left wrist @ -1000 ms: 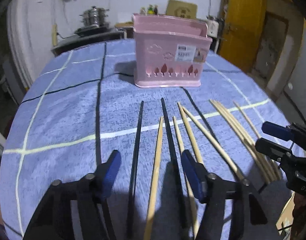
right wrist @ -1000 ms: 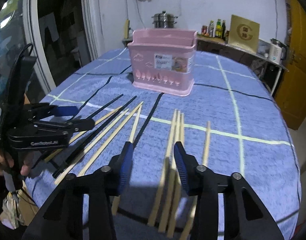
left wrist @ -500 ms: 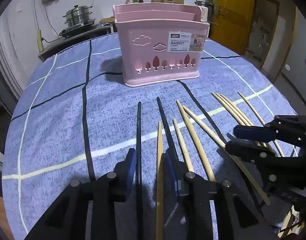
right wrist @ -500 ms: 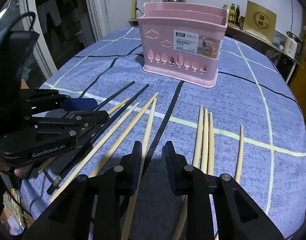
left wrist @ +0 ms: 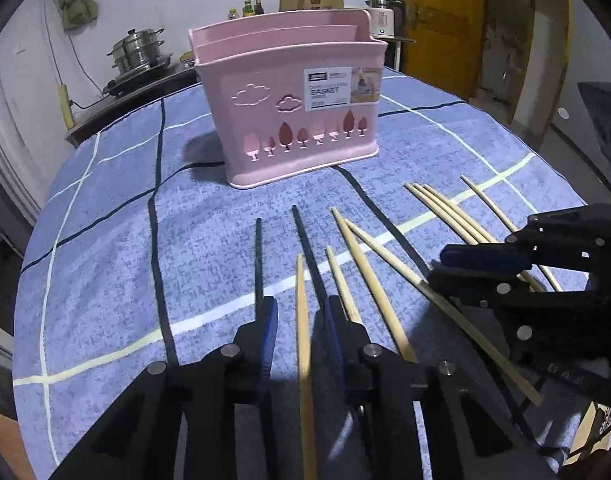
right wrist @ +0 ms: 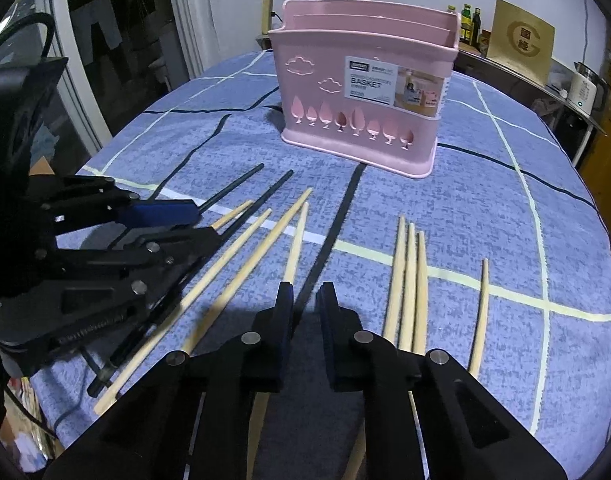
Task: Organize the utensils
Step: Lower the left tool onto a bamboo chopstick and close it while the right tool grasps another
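Observation:
A pink utensil basket (left wrist: 293,108) stands upright on the blue checked tablecloth (left wrist: 105,264); it also shows in the right wrist view (right wrist: 361,96). Several wooden chopsticks (right wrist: 409,280) and two black chopsticks (left wrist: 258,256) lie flat in front of it. My left gripper (left wrist: 299,320) is low over the cloth, its jaws narrowed around a wooden chopstick (left wrist: 303,344) with a gap on each side. My right gripper (right wrist: 305,300) has its jaws narrowly apart with only cloth showing between the tips, beside a wooden chopstick (right wrist: 295,248).
A counter with a steel pot (left wrist: 139,46), bottles (right wrist: 471,20) and a kettle (right wrist: 585,88) stands behind the table. A yellow door (left wrist: 437,28) is at the back right. The table's front edge is right below both grippers.
Both grippers have moved forward and lower toward the chopsticks, and both pairs of jaws have narrowed a lot from wide open.

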A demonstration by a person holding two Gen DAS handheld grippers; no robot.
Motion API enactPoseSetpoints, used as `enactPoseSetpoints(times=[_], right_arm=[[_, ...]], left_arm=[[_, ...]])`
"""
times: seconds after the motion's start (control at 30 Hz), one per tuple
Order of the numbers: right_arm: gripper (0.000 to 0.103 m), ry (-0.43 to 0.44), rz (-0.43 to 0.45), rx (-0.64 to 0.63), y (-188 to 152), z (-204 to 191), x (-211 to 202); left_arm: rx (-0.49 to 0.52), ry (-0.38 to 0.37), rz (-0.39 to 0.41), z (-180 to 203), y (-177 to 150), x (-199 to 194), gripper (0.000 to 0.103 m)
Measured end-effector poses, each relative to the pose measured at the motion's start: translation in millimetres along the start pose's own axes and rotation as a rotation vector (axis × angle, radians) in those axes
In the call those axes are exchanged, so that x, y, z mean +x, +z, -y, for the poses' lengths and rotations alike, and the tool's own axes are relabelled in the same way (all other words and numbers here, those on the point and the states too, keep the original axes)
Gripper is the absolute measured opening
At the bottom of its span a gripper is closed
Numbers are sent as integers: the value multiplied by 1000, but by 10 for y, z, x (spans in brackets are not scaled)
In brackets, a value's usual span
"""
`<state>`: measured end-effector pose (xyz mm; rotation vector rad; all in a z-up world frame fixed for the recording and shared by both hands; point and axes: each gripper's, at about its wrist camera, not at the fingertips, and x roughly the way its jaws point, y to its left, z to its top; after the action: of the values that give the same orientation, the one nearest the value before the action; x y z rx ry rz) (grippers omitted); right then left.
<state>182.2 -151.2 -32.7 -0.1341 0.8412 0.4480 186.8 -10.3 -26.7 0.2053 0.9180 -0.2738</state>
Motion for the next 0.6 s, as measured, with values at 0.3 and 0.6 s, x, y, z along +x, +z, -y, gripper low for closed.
enactPoseSetpoints(times=[0.3, 0.6], right_arm=[[14, 26, 19, 16, -5, 29, -67], [14, 51, -21, -3, 51, -54, 70]], left_arm=[[14, -2, -3, -29, -55, -8, 24], [65, -3, 3, 55, -96, 20, 16]])
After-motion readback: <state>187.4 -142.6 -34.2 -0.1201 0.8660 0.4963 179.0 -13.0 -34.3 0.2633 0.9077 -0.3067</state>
